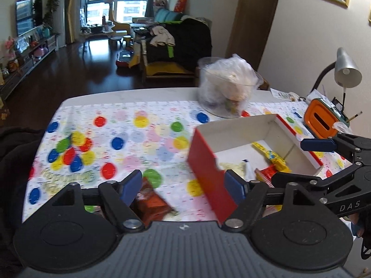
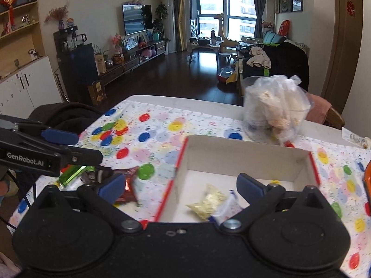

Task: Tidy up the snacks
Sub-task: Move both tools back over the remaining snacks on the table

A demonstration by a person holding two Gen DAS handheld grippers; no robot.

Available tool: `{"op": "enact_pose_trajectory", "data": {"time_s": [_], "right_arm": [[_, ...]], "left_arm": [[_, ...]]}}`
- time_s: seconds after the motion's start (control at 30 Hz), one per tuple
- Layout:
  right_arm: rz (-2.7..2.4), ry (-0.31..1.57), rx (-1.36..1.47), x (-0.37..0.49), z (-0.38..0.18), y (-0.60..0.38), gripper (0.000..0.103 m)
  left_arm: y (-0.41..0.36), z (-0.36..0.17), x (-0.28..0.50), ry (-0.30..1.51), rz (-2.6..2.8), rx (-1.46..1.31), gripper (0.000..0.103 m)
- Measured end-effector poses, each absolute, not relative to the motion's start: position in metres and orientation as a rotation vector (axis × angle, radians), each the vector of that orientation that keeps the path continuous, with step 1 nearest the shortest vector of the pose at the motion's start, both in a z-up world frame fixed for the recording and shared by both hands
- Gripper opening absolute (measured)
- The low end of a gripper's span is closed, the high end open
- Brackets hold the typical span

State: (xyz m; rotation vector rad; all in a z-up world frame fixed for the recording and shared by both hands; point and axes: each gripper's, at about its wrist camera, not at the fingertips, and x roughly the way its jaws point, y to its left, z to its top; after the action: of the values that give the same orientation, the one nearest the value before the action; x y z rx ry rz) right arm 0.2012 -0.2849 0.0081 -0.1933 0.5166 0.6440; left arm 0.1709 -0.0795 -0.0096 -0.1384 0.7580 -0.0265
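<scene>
A red-sided white box (image 1: 241, 134) stands on the dotted tablecloth; it also shows in the right wrist view (image 2: 243, 155). Inside lie a yellow snack packet (image 1: 271, 155), a red packet (image 1: 265, 173) and a pale yellow packet (image 2: 208, 201) next to a white-blue wrapper (image 2: 228, 206). My left gripper (image 1: 185, 190) is open over the box's near left corner, with a brown-red snack packet (image 1: 150, 201) lying on the cloth by its left finger. My right gripper (image 2: 180, 188) is open above the box's left wall. A green packet (image 2: 71, 173) lies at the left.
A clear plastic tub with a bag of snacks (image 1: 227, 88) stands behind the box. An orange container (image 1: 321, 120) and a desk lamp (image 1: 345, 69) are at the right. Dark cloth (image 2: 65, 115) hangs at the table's left edge.
</scene>
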Motion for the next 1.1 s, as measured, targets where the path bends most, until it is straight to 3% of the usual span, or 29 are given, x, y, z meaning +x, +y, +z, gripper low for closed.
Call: {"op": "enact_pose_trajectory", "data": {"time_s": [0.63,1.1], "right_arm": [[0.635,0.703,-0.158,0.167,-0.046,-0.174,0.103],[0.527,0.948,-0.107,0.188,-0.095,-0.086,0.101]], "left_arm": [[0.047,-0.057,0.11,0.821,0.032,-0.152,0.081],[0.072,-0.099,0.075,0.86,-0.018,-0.063,0.081]]}}
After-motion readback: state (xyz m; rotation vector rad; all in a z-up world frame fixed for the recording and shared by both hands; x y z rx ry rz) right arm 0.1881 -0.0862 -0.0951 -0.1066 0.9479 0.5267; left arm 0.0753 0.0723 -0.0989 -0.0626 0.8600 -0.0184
